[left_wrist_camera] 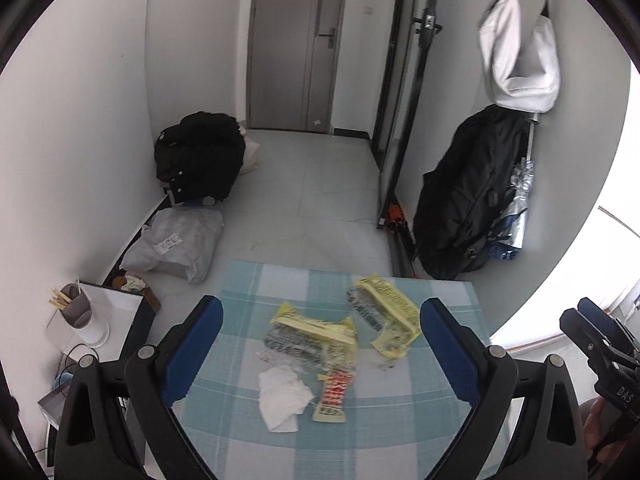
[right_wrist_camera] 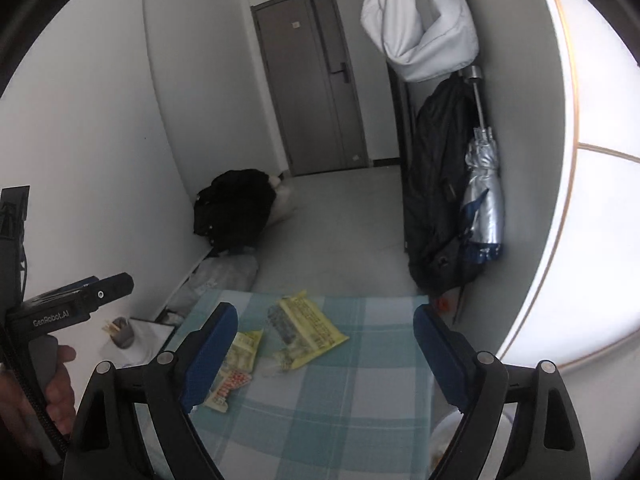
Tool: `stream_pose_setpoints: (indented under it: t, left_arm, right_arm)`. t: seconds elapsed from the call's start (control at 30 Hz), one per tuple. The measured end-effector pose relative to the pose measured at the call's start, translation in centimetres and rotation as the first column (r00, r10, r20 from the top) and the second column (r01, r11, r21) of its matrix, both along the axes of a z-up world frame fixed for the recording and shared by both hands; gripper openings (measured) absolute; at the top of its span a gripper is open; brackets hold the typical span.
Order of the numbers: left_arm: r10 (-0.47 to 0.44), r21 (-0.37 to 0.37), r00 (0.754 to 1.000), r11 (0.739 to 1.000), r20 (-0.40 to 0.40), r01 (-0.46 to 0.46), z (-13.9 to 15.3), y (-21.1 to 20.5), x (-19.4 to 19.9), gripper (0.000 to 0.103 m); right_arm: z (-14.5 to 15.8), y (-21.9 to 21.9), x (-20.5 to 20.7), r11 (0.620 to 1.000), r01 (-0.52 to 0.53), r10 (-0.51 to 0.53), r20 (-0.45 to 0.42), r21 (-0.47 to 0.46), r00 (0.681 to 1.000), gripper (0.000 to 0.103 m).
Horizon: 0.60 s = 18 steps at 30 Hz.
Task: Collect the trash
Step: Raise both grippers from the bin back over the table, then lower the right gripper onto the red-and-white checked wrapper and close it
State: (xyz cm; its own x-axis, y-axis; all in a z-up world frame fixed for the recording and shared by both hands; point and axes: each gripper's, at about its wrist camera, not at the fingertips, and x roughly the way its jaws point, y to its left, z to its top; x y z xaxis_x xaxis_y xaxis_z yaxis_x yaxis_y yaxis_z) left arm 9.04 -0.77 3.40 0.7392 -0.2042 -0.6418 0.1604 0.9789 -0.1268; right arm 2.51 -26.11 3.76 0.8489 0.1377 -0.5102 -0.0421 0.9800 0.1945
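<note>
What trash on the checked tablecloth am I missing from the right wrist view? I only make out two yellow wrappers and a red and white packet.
Observer: A crumpled white tissue lies right beside the red and white packet, on its left in the left wrist view.
Operator: Is the left hand-held gripper holding anything? I only see it side-on.
Observer: No. The left hand-held gripper is open with nothing between its pads, held above the checked tablecloth.
</note>
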Motion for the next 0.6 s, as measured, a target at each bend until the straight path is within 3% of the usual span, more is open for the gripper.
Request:
stream_pose_setpoints:
  t: [0.43, 0.6]
  left_arm:
    - [0.075, -0.117, 0.987, 0.989, -0.142, -0.092, -4.3, 6.3, 2.6, 0.097]
    - [0.094, -0.106, 0.983, 0.988, -0.158, -0.112, -5.0, 7.5, 2.6, 0.097]
  right_arm:
    - [-5.8, 6.0, 4.1, 0.990, -0.135, 0.127, -0.132, -0.051, 0.983, 0.090]
    - [-7.7, 8.4, 5.2, 0.980, -0.191, 0.177, -0.187, -0.061, 0.966, 0.090]
